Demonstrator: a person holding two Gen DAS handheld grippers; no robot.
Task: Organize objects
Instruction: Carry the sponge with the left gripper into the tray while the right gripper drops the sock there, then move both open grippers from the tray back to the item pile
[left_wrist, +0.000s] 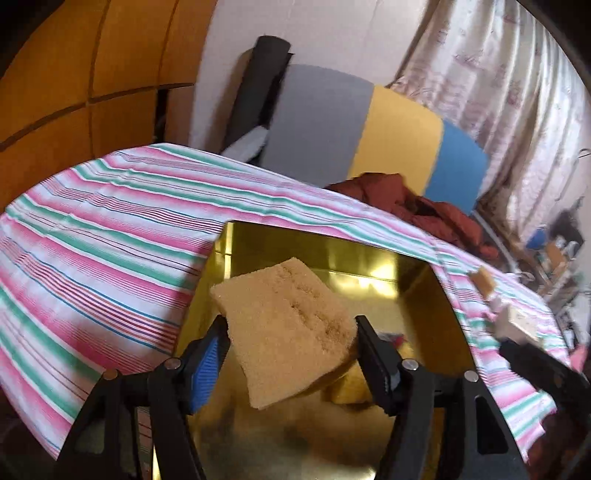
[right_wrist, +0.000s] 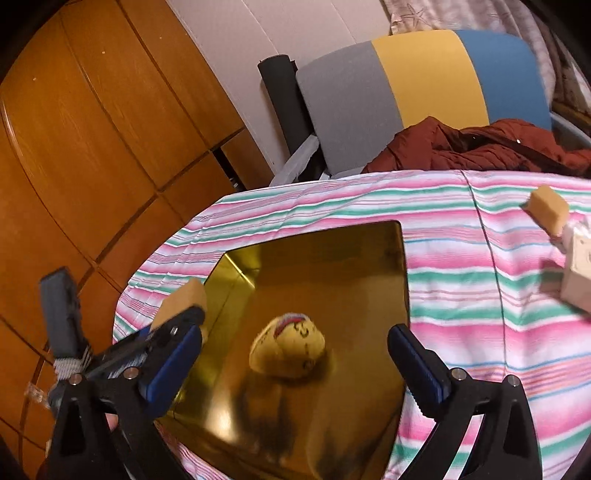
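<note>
A shiny gold box (left_wrist: 332, 254) sits open on the striped cloth. My left gripper (left_wrist: 290, 323) hangs over it, shut on a tan sponge (left_wrist: 288, 332) that touches both fingertips and tilts down towards the box. In the right wrist view that sponge (right_wrist: 184, 295) shows at the box's (right_wrist: 332, 266) left edge. My right gripper (right_wrist: 295, 332) stands wide open above the box. Below and between its fingers, a yellow ball with red markings (right_wrist: 288, 349) lies blurred inside the box, touched by neither pad. Part of the ball (left_wrist: 351, 384) peeks out under the sponge.
The pink, green and white striped cloth (right_wrist: 461, 295) covers the table. On it at the right lie another tan sponge (right_wrist: 546, 210) and a white box (right_wrist: 580, 273). Behind the table stand a grey, yellow and blue chair back (right_wrist: 406, 85) with a red jacket (right_wrist: 480, 147), and wooden cupboards (right_wrist: 92, 147).
</note>
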